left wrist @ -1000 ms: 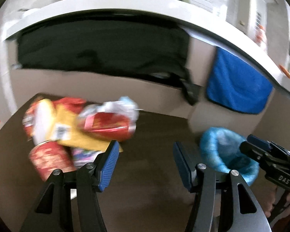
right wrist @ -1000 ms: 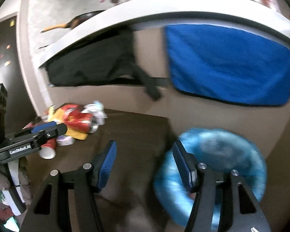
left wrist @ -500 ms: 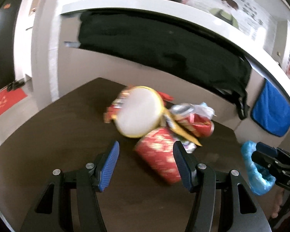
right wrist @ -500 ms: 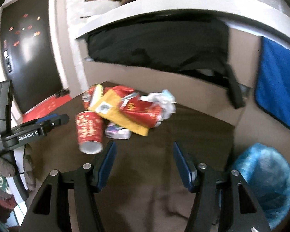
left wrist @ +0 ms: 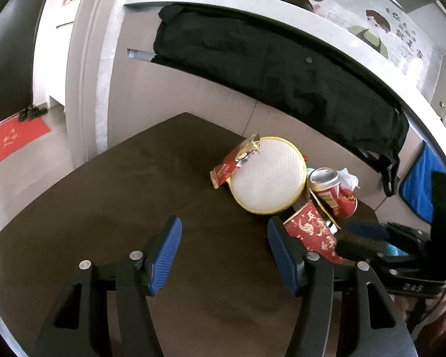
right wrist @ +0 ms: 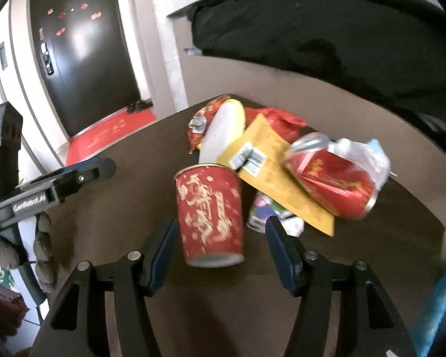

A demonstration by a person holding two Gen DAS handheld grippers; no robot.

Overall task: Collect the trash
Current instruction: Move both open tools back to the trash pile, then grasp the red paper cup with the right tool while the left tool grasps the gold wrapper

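A pile of trash lies on the dark brown table point(left wrist: 110, 208). It holds a red paper cup point(right wrist: 210, 214) on its side, a crushed red can point(right wrist: 331, 183), a yellow packet point(right wrist: 270, 166), a round yellow-rimmed white lid point(left wrist: 267, 174), red wrappers and crumpled white plastic point(right wrist: 359, 151). My right gripper point(right wrist: 220, 238) is open, its jaws on either side of the cup, apart from it. The cup also shows in the left wrist view point(left wrist: 312, 232). My left gripper point(left wrist: 224, 253) is open and empty over bare table, left of the pile.
A blue-lined trash bin point(right wrist: 440, 306) shows at the right edge of the right wrist view. A black cloth point(left wrist: 282, 68) and a blue towel point(left wrist: 419, 187) hang from a white counter behind the table. A dark door point(right wrist: 80, 47) and red mat stand left.
Both views have swung left, away from the blue bin and toward the pile. My right gripper has closed in until the red cup lies between its open jaws. The left gripper stays open.
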